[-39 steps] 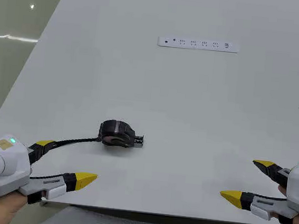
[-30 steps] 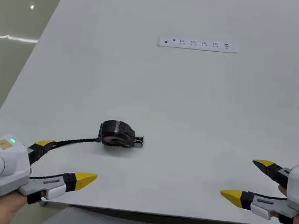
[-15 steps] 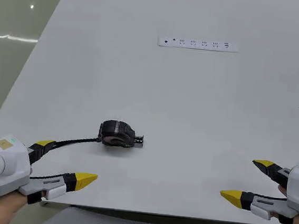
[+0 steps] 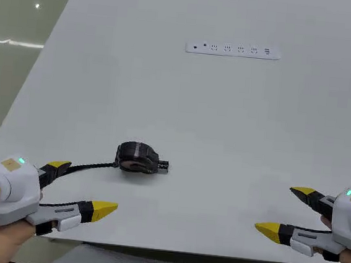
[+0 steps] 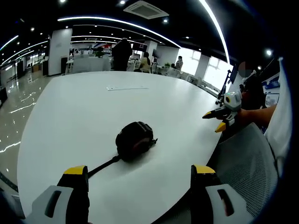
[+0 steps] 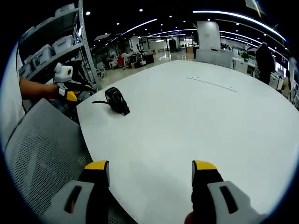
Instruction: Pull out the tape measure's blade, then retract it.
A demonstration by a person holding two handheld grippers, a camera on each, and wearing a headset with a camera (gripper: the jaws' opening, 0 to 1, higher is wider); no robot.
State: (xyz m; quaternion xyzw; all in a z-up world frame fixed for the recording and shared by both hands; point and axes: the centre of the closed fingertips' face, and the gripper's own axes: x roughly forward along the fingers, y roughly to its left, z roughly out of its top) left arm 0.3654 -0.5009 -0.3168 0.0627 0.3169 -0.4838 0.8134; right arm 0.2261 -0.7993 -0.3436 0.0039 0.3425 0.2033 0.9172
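Note:
A black tape measure (image 4: pixel 138 158) lies on the white table (image 4: pixel 225 130), left of centre, its blade tip pointing right and a black wrist strap (image 4: pixel 91 166) trailing left. It also sits ahead of my left gripper (image 5: pixel 135 170) as the tape measure (image 5: pixel 134 140) and far off as the tape measure (image 6: pixel 117 100). My left gripper (image 4: pixel 87 187) hovers open at the near left edge, short of the case. My right gripper (image 4: pixel 283 210) is open at the near right edge, well away from it. Nothing sits between either pair of jaws.
A white power strip (image 4: pixel 232 50) lies flat at the far middle of the table. A grey mesh chair back (image 6: pixel 42 154) sits just below the table's near edge. Shelving (image 6: pixel 51 42) and people (image 5: pixel 122 52) stand in the room beyond.
Both grippers have edged slightly inward and forward over the near edge. The tape measure has not moved.

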